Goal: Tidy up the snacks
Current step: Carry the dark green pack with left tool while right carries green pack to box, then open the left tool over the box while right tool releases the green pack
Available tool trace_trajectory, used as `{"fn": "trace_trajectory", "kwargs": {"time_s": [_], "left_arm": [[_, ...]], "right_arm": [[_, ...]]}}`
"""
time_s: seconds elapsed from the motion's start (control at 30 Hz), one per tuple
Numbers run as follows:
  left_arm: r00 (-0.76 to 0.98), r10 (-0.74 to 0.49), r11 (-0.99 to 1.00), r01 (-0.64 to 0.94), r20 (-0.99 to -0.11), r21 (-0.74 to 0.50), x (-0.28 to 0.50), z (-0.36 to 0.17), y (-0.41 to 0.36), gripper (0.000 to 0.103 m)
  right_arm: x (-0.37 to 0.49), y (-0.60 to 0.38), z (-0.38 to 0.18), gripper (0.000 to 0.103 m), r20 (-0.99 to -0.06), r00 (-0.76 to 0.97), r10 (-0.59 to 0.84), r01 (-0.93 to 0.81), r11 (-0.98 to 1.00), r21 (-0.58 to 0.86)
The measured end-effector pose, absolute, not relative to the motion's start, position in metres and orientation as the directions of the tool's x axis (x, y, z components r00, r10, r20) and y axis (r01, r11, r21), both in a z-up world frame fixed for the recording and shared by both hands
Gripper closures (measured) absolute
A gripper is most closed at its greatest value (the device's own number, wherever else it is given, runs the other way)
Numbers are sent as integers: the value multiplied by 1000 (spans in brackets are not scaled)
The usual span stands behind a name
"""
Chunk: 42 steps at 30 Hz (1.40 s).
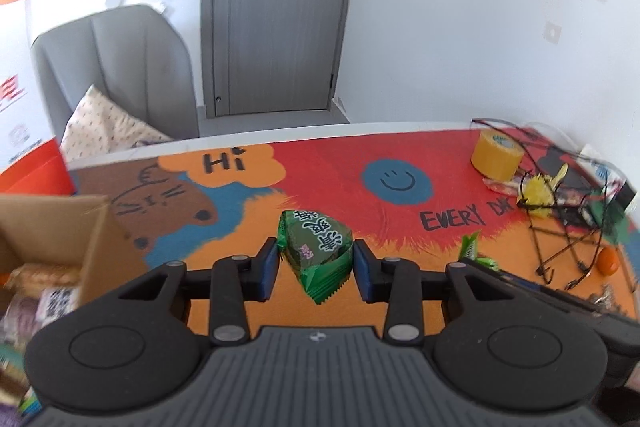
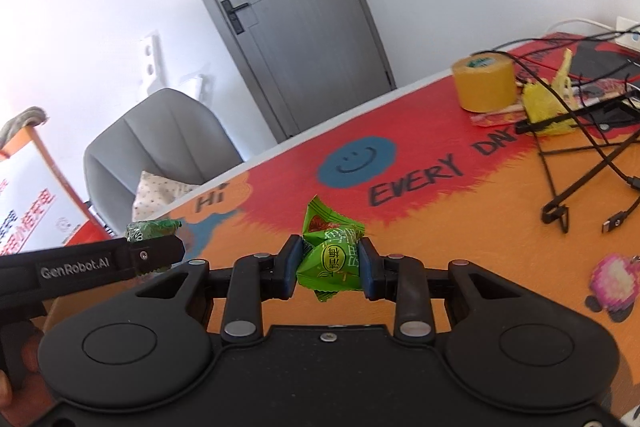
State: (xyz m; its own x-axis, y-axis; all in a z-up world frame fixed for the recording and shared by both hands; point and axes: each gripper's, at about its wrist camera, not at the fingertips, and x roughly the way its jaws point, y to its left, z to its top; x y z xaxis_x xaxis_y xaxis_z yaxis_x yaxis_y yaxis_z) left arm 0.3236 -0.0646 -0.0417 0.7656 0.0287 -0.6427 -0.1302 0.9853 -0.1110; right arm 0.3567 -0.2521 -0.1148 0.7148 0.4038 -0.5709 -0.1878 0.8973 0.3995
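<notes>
With the left gripper (image 1: 315, 263) clamped on a dark-green plum packet (image 1: 316, 251) and the right gripper (image 2: 330, 269) pinching a lime-green one (image 2: 330, 261), carry each over the cardboard box (image 1: 96, 227) before releasing.

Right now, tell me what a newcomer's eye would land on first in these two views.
First, each gripper holds a green snack packet: the left gripper is shut on a dark green packet, the right gripper on a bright green packet, both above the table. Next comes the loud cartoon tablecloth with its blue smiley, then the yellow tape roll among tangled black cables at the far right. An open cardboard box sits at the left edge.
</notes>
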Motion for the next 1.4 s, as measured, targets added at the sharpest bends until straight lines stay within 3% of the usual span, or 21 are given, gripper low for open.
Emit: {"fn": "trace_trajectory", "kwargs": {"time_s": [0.77, 1.2, 1.4], "left_arm": [[807, 143, 947, -280, -573, -159, 238, 13, 26, 65], [783, 189, 900, -379, -593, -213, 212, 4, 94, 65], [753, 153, 889, -387, -640, -242, 204, -5, 108, 58]], "right_arm": [[312, -166, -57, 72, -473, 683, 556, -396, 826, 400], [299, -104, -41, 72, -470, 636, 612, -492, 791, 363], [294, -83, -41, 72, -487, 622, 614, -514, 788, 337]]}}
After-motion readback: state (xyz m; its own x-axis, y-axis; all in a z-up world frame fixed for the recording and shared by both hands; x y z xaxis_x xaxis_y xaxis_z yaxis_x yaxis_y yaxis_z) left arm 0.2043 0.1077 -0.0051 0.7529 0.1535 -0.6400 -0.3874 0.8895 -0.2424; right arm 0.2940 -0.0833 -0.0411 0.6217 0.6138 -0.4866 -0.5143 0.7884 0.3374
